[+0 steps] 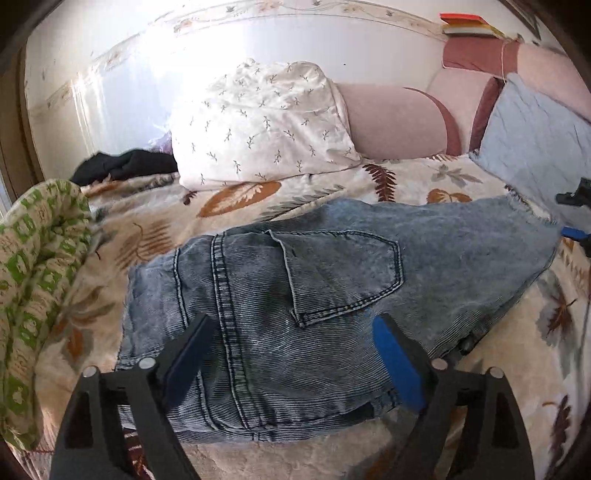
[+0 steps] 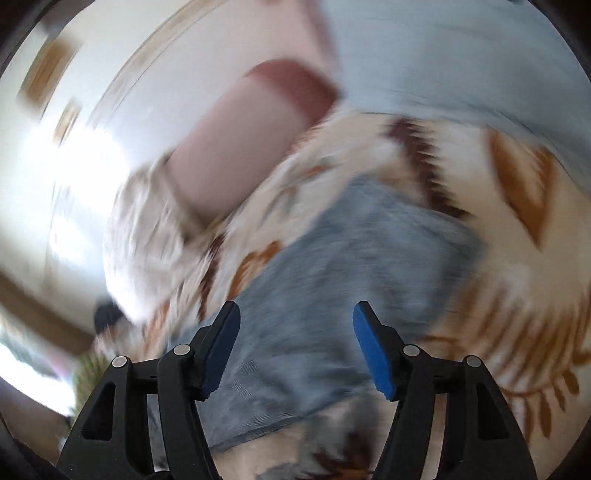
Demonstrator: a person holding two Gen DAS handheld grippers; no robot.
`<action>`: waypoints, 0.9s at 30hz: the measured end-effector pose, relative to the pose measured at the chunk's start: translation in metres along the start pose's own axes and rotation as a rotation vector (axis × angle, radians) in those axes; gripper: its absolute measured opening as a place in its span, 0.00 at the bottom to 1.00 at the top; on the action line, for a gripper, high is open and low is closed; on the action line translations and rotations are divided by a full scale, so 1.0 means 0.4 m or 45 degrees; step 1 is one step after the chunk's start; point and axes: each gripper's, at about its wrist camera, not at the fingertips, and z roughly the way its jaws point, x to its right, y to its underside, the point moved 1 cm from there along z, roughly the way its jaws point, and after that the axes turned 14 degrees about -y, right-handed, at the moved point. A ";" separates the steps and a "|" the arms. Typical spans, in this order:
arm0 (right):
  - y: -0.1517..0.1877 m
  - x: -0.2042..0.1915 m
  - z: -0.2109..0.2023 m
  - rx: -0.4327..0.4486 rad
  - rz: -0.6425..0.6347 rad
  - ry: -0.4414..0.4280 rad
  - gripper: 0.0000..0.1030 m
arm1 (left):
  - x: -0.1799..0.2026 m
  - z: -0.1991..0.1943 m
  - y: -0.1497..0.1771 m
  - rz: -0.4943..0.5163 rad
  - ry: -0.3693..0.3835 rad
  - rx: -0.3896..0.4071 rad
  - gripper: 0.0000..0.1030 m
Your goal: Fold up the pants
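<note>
Right wrist: jeans (image 2: 332, 280) blurred.

No readable text, label, brand, number or sign in either view. Jeans (image 1: 295, 295): no visible tag or lettering, pocket and seams only. Books (image 1: 471, 26) on headboard ledge: spines too small to read. Pillow (image 1: 266, 122) and bedspread (image 1: 424, 177): leaf prints only, no writing. Right wrist view too blurred for any lettering.
</note>
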 end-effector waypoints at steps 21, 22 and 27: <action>-0.102 0.227 -0.068 -0.024 0.526 -0.120 0.63 | 0.151 -0.121 0.012 0.014 -0.002 0.096 0.92; -0.103 0.227 -0.073 -0.018 0.530 -0.106 0.63 | 0.153 -0.127 0.006 0.007 0.011 0.098 0.92; -0.100 0.240 -0.077 -0.003 0.565 -0.077 0.63 | 0.184 -0.112 -0.056 -0.014 0.128 0.018 0.94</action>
